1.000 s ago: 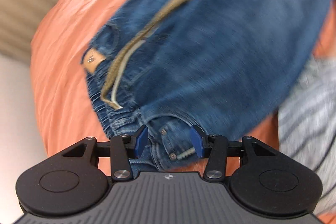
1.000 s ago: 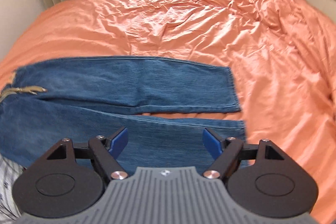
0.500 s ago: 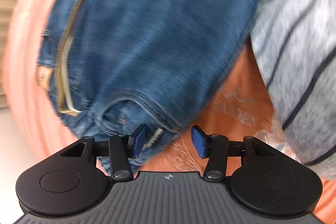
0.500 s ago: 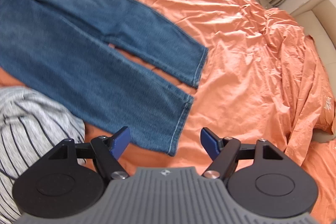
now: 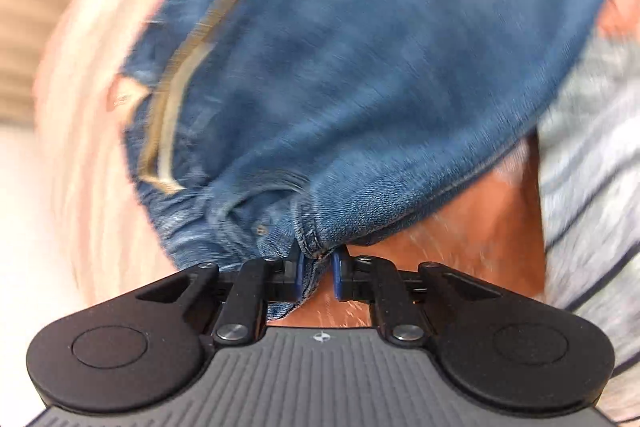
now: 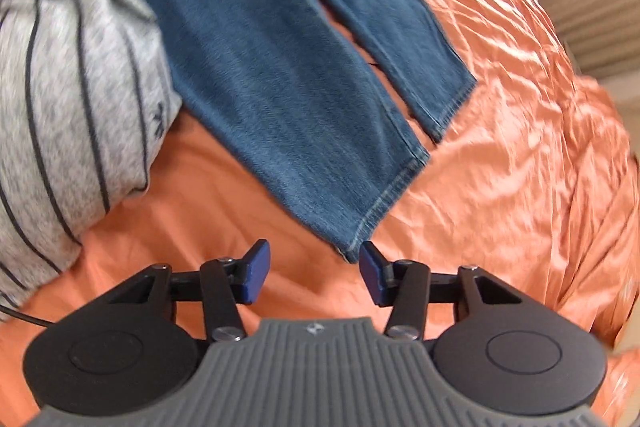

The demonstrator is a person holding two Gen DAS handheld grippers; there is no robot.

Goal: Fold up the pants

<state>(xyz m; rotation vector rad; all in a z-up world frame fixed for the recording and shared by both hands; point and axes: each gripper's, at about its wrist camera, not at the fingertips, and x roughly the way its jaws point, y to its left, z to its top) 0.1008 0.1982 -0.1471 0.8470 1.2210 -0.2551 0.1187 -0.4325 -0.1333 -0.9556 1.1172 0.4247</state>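
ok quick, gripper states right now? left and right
Left gripper: closed on the jeans at the waistband corner.
Right gripper: open, holding nothing, its fingers either side of the near leg's hem corner.

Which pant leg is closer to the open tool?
The front leg, beside the striped shirt. Its hem corner sits right between the right tool's tips; the other leg ends farther away.

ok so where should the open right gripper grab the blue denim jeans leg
Judging by the right wrist view, take the near leg of the blue denim jeans at the stitched hem corner that pokes out between the open right gripper pads. Come in low from the gripper's side, along the orange bedsheet: the leg lies flat, so only that free edge offers something to pinch.
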